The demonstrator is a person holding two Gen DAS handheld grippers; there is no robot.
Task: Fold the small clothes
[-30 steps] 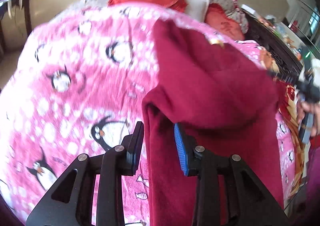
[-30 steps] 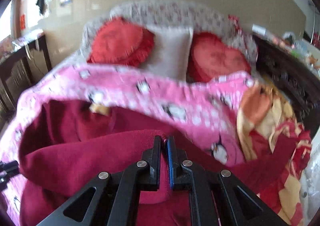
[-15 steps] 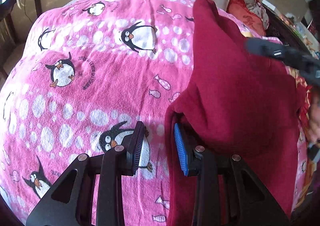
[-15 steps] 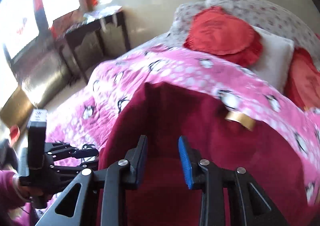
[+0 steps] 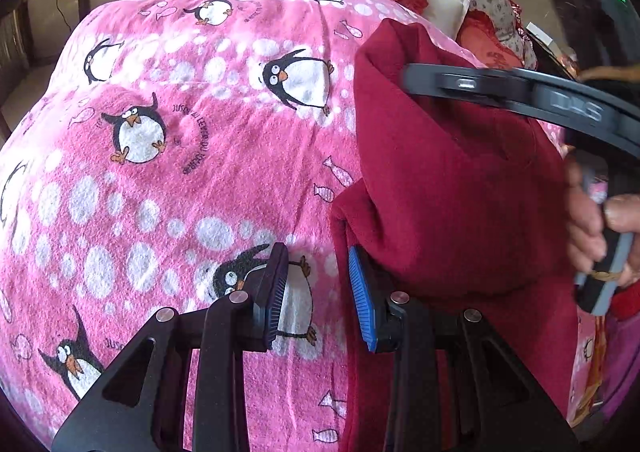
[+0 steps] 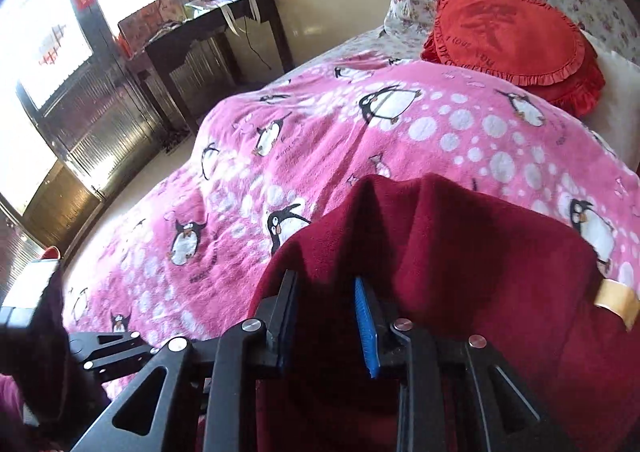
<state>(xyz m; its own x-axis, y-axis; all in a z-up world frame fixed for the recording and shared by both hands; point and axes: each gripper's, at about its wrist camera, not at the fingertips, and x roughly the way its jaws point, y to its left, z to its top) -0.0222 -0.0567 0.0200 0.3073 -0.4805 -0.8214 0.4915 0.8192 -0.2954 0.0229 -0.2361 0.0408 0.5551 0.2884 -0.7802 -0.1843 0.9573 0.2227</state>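
Note:
A dark red fleece garment (image 5: 452, 179) lies folded over on the pink penguin blanket (image 5: 168, 155); it also shows in the right wrist view (image 6: 472, 252), with a tan label (image 6: 616, 302) at its right edge. My left gripper (image 5: 318, 290) is open and empty, its jaws over the blanket just left of the garment's left edge. My right gripper (image 6: 326, 322) is open and empty, low over the garment's near fold. The right gripper's body (image 5: 520, 99) crosses above the garment in the left wrist view.
Red heart-shaped cushions (image 6: 516, 31) and a white pillow (image 6: 618, 79) lie at the head of the bed. A dark wooden table (image 6: 208, 39) stands by the wall past the bed's left side. Floor lies beyond the blanket's left edge.
My right gripper let go of the garment and opened, then swung left over it. The garment's top layer now lies folded down. My left gripper stayed open and shifted slightly left off the garment edge.

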